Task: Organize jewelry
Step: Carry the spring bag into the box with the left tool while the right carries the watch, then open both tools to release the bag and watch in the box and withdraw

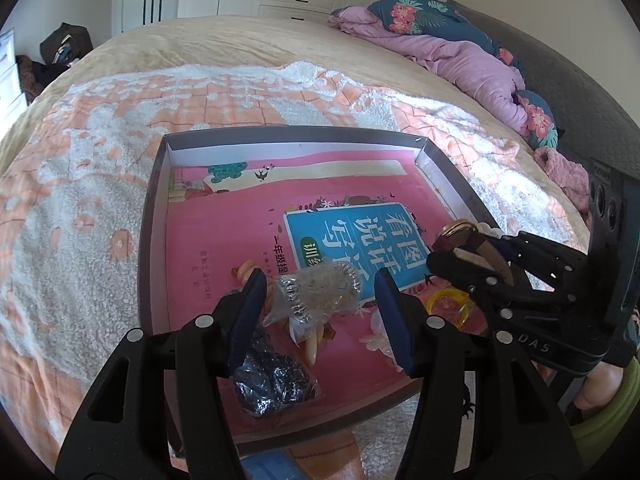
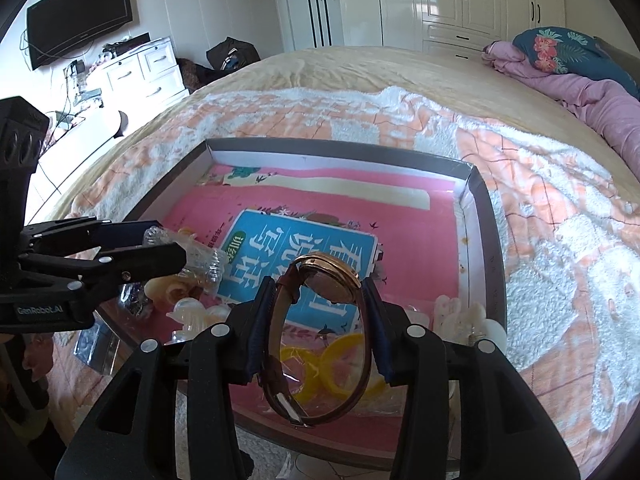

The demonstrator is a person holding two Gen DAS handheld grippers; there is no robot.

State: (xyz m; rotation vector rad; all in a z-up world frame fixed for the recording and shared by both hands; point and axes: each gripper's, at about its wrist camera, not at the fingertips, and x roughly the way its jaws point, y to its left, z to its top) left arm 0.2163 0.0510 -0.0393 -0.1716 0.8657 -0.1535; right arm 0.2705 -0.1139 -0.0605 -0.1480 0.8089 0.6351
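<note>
Left wrist view: left gripper (image 1: 320,304) was seen spread apart over a clear bag of silver jewelry (image 1: 320,294) in the shallow box (image 1: 154,216).
Right wrist view: right gripper (image 2: 318,308) was seen clamped on a brown-strapped watch (image 2: 320,320), held above the box's pink book (image 2: 400,232).

Your left gripper (image 1: 320,312) is a black plastic frame with triangular cutouts, round silver screw heads along the arms, and dark blue pads (image 1: 394,312) lining the inner faces of the jaws. Your right gripper (image 2: 316,312) is the same build, black with silver screws and blue pads; seen from the left wrist its body carries white "DAS" lettering and a dark camera block with round lenses. From the right wrist, your left unit shows a white "GenRobot.AI" label, and a yellow-green sleeve (image 1: 612,408) sits by your right hand.
</note>
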